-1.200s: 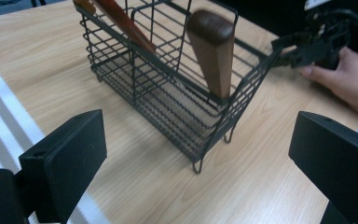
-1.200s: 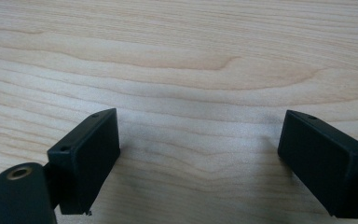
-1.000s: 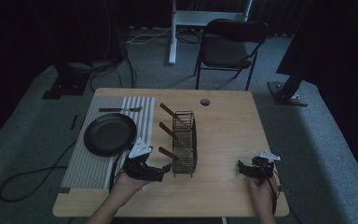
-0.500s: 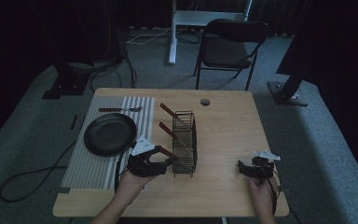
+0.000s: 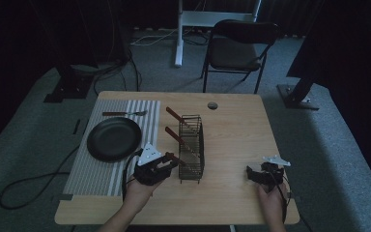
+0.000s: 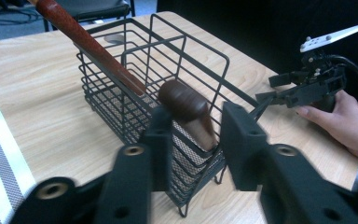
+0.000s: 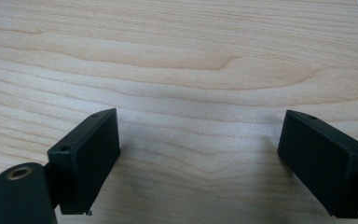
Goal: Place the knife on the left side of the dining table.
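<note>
While its jaws have just been closing, the left gripper [image 6: 193,144] clasps the near wooden handle [image 6: 186,109] poking from the wire basket [image 6: 168,70] just ahead; next, probably a straight lift out. The utensil's working end stays hidden inside. Well apart, the right gripper [image 7: 198,158] rests with jaws spread wide.

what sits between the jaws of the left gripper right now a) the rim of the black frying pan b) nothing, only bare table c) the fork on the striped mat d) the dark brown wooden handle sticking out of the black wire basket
d: in the left gripper view the left gripper has its jaws on either side of the dark brown wooden handle that leans out of the black wire basket, and the jaws have just been closing on it.
</note>
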Tool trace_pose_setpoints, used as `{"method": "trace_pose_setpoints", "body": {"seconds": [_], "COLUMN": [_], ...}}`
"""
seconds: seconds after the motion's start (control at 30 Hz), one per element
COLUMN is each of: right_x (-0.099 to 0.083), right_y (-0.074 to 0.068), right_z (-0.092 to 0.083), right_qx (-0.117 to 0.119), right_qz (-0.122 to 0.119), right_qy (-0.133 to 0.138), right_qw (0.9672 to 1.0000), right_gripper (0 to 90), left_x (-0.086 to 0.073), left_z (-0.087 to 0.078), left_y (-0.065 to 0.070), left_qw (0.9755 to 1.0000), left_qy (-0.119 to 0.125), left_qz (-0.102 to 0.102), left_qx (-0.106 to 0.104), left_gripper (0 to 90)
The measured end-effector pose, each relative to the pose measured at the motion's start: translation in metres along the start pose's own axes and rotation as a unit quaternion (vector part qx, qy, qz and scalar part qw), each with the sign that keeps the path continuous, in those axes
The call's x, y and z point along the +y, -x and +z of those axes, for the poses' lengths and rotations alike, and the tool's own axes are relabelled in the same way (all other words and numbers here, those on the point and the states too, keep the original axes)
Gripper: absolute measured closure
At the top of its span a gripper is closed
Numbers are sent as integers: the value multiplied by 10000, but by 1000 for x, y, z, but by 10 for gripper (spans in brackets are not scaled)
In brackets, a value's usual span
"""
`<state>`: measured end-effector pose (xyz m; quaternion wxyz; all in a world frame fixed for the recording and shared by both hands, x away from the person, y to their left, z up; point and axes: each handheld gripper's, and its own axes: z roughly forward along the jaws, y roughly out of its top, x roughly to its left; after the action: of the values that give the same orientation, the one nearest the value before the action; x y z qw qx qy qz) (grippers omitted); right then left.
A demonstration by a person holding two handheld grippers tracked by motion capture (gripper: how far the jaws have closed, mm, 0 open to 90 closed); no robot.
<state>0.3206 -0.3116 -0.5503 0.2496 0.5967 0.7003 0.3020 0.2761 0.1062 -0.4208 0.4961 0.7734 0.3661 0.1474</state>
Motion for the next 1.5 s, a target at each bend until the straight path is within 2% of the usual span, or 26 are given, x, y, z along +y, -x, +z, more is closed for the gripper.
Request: {"method": "trace_pose_setpoints", "body": {"seconds": [0.23,0.33,0.47,0.6,0.67,1.03,1.17,1.3,1.5], "right_x": [0,0,0,0,0,0,0,0,0], "right_y": [0,0,0,0,0,0,0,0,0], "right_z": [0,0,0,0,0,0,0,0,0], "right_qx": [0,0,0,0,1,-2,-1,0,0], "right_qz": [2,3,1,2,0,-6,-4,-5,-5], "right_qy": [0,-1,0,0,0,-1,-1,2,1], "right_qw": [10000,10000,10000,10000,10000,10000,10000,10000,10000], "right_gripper": [118,118,118,118,118,118,118,118,118], "left_x": [1,3,5,8,10,14,19,28,37], "left_z": [0,1,3,2,1,-11,-20,-33,-56], "left_y": [-2,-3,-6,-5,-5,-7,-8,-5,-7], "left_qw": [9998,9992,9971,9965,9967,9976,9962,9953,9928], "left_qy": [77,142,220,368,419,471,673,793,1013], "left_qz": [-67,-164,-372,-343,-319,-148,-78,86,109], "left_qx": [-156,-335,-626,-669,-615,-488,-544,-549,-624], "left_gripper": [716,733,756,758,758,763,764,764,764]}}
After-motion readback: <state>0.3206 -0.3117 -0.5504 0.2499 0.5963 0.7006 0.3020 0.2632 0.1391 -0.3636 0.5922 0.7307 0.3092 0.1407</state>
